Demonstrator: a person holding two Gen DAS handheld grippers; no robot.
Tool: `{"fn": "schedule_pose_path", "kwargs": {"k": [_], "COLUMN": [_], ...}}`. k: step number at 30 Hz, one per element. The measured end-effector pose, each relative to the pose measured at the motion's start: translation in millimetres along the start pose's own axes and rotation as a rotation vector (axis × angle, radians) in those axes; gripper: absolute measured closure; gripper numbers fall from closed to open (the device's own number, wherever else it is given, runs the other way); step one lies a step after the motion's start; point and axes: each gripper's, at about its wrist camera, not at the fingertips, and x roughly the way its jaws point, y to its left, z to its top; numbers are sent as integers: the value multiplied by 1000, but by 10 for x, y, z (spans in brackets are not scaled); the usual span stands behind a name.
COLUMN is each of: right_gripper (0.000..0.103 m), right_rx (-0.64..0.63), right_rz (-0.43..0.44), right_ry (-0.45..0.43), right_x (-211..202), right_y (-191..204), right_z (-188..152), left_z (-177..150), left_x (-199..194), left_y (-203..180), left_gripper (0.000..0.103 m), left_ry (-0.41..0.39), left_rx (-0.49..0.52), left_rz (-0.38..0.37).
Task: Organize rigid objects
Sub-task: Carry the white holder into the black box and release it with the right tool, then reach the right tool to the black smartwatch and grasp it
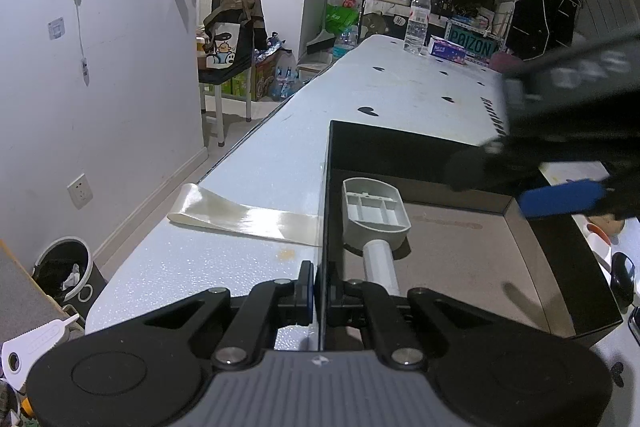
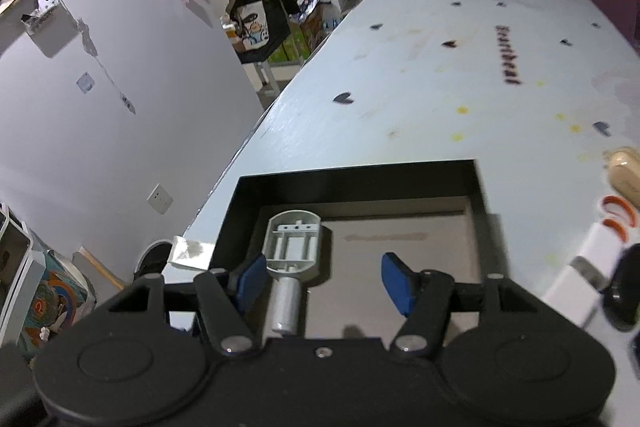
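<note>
A black box (image 1: 440, 143) with a brown floor sits on the pale table; it also shows in the right wrist view (image 2: 480, 187). A grey plastic handle-shaped part (image 1: 374, 215) lies inside it at the left, also in the right wrist view (image 2: 294, 243). My left gripper (image 1: 320, 291) is shut on the box's left wall. My right gripper (image 2: 324, 279) is open and empty, hovering above the box over the grey part; it shows blurred in the left wrist view (image 1: 560, 163).
A white and orange object (image 2: 600, 247), a beige item (image 2: 624, 175) and a black knob (image 2: 620, 299) lie right of the box. Tape strip (image 1: 244, 215) sticks at the box's left. A water bottle (image 1: 416, 23) and tissue pack (image 1: 448, 49) stand far off. A bin (image 1: 64, 271) is on the floor.
</note>
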Motion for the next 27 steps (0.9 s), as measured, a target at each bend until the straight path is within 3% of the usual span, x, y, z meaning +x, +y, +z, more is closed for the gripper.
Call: {"fn": "schedule_pose_path", "kwargs": {"k": [9, 16, 27], "right_gripper": [16, 15, 16], "right_rx": [-34, -66, -14], "right_rz": [-83, -160, -233], "right_ry": [-114, -204, -291], "right_x": [-426, -722, -1003], "right_y": [-257, -532, -1147], "right_z": [-228, -388, -600], "left_z": [-8, -16, -8], "left_x": [1, -4, -15], "left_y": [-32, -68, -125], "left_gripper": [99, 100, 100], "left_ry": [2, 3, 3], "left_rx": [7, 28, 52], "left_rz": [8, 30, 64]}}
